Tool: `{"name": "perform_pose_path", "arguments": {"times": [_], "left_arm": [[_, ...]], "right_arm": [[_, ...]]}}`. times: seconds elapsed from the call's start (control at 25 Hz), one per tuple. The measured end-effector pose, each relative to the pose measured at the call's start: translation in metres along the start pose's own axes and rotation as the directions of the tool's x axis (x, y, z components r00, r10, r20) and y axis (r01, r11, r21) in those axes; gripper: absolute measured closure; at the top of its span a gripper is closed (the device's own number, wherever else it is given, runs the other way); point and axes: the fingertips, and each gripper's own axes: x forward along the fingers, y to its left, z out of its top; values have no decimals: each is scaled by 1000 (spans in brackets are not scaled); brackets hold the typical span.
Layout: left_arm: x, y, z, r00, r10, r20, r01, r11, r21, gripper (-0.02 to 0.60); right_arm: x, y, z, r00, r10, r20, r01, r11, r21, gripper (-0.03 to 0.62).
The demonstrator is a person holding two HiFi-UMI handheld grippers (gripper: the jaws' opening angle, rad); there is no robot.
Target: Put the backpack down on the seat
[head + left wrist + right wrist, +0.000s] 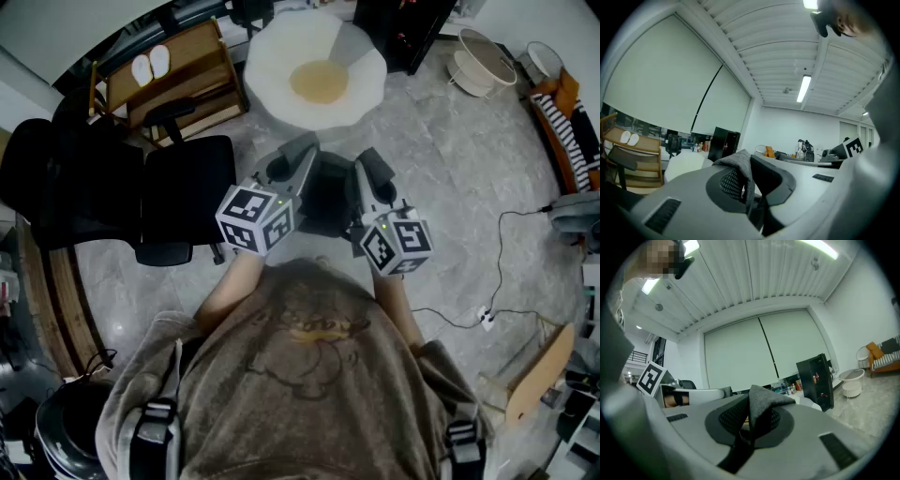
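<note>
In the head view I hold both grippers close together in front of my chest, over the grey floor. Between them hangs the dark grey backpack (326, 195), mostly hidden by the grippers. My left gripper (292, 157) is shut on a fold of the backpack's grey fabric (736, 161), which stands up between its jaws in the left gripper view. My right gripper (370, 164) is likewise shut on a grey fold (764, 399). A black office chair (178, 187) stands to the left. A white round seat (356, 89) with a tan cushion (319, 82) lies straight ahead.
A wooden rack (178, 80) holding white slippers stands behind the office chair. A black cabinet (403, 28) and a white round side table (483, 61) are at the back right. A cable with a plug (483, 317) crosses the floor on the right.
</note>
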Motion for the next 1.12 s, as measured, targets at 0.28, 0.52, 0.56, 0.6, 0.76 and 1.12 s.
{"name": "perform_pose_path", "arguments": {"times": [0.28, 0.52, 0.56, 0.6, 0.76, 1.12], "left_arm": [[10, 5, 3, 1000, 10, 0, -10, 1000, 20, 549], [29, 5, 6, 999, 34, 6, -35, 999, 15, 549], [31, 4, 6, 999, 42, 9, -42, 999, 17, 549], [34, 5, 7, 999, 51, 13, -51, 999, 19, 549], [42, 5, 12, 996, 83, 25, -84, 996, 20, 549], [74, 18, 15, 996, 84, 19, -85, 996, 37, 549]], "right_arm": [[9, -5, 5, 1000, 30, -1, -30, 1000, -7, 566], [15, -24, 10, 994, 110, -17, -110, 994, 17, 563], [17, -26, 11, 992, 125, -21, -125, 992, 12, 563], [18, -28, 12, 990, 139, -24, -139, 990, 7, 563], [26, -37, 19, 983, 183, -30, -184, 983, -6, 563], [56, -63, 25, 981, 192, -22, -192, 981, 2, 563]]}}
